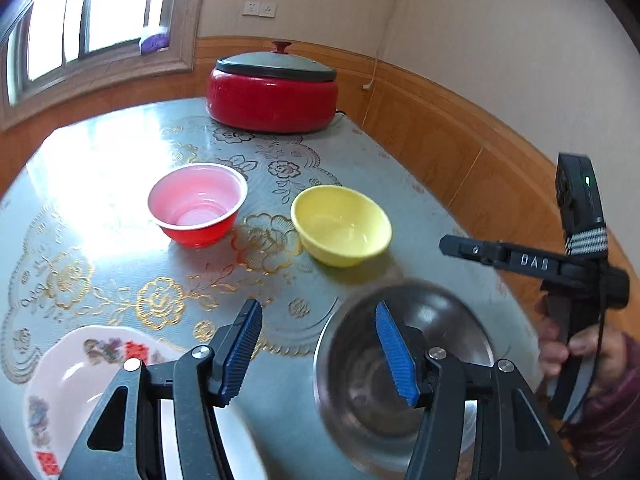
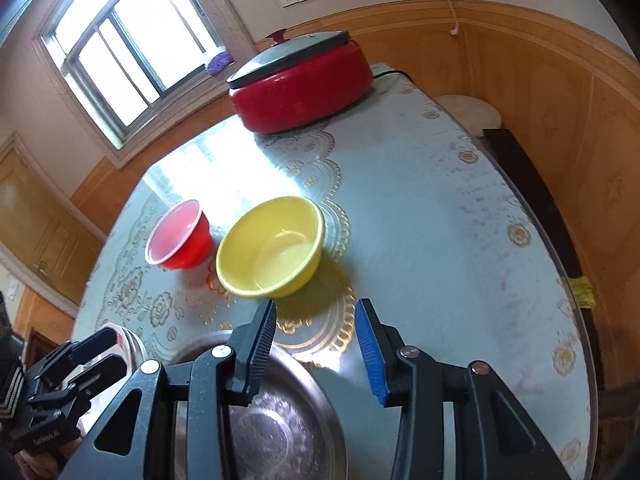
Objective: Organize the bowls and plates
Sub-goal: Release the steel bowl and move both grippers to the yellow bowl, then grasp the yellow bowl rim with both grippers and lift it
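My left claw (image 1: 318, 354) is spread wide and grips nothing, hanging above the desk (image 1: 120, 184) between the steel bowl (image 1: 400, 380) and the plate (image 1: 72, 384). My right claw (image 2: 316, 346) also stands open and empty, over the far rim of the steel bowl (image 2: 280, 420). Just beyond the steel bowl sits the yellow bowl (image 1: 342, 226), upright, and left of that, near but apart, the red bowl (image 1: 198, 204). The plate lies left of the steel bowl, partly under my left claw's frame. Well beyond the steel bowl, at the desk's far edge, stands a lidded red pot (image 1: 272, 88).
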Demonstrator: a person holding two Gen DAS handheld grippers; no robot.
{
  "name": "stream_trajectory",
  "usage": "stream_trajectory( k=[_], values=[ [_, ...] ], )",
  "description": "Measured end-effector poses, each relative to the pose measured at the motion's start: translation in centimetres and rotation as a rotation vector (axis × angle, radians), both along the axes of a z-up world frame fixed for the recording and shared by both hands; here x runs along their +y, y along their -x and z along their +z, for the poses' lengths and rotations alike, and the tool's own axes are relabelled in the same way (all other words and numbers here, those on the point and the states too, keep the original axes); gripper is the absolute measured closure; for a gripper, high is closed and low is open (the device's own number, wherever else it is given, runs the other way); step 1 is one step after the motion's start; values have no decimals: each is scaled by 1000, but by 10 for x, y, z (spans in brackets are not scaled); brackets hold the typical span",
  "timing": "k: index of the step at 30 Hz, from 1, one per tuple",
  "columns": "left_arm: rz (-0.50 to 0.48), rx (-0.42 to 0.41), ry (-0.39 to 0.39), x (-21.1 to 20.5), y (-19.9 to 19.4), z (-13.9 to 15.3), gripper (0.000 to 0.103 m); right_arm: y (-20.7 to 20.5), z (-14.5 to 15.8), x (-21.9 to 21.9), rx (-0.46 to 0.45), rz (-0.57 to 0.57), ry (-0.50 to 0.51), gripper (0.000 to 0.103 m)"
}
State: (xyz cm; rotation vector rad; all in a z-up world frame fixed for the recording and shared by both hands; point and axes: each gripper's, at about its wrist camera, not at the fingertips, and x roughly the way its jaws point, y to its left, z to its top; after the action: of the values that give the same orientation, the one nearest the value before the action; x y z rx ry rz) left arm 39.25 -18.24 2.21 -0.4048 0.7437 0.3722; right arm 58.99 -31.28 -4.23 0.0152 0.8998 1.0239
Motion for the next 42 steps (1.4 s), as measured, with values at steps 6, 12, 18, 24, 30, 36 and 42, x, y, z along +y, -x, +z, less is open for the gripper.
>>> stream_trajectory(
  k=[6, 12, 18, 24, 30, 36, 42],
  values=[
    [53, 55, 23, 15, -43, -6, 54, -30, -5, 31, 74, 103, -4, 76],
    [71, 121, 16, 24, -75, -15, 58, -58, -18, 64, 152, 158, 20, 76],
    [78, 191, 40, 41, -105, -34, 62, -70, -26, 81, 141, 178, 29, 76],
    [48, 217, 74, 50, -128, -51, 79, -74, -32, 90, 94, 190, 56, 89],
    [33, 198, 86, 49, -127, -49, 84, -78, -33, 82, 104, 169, 27, 96],
    [18, 161, 79, 39, -114, -38, 84, -70, -18, 69, 87, 156, -3, 96],
    [-7, 100, 56, 24, -94, -14, 84, -55, 4, 50, 54, 142, -50, 96]
  ],
)
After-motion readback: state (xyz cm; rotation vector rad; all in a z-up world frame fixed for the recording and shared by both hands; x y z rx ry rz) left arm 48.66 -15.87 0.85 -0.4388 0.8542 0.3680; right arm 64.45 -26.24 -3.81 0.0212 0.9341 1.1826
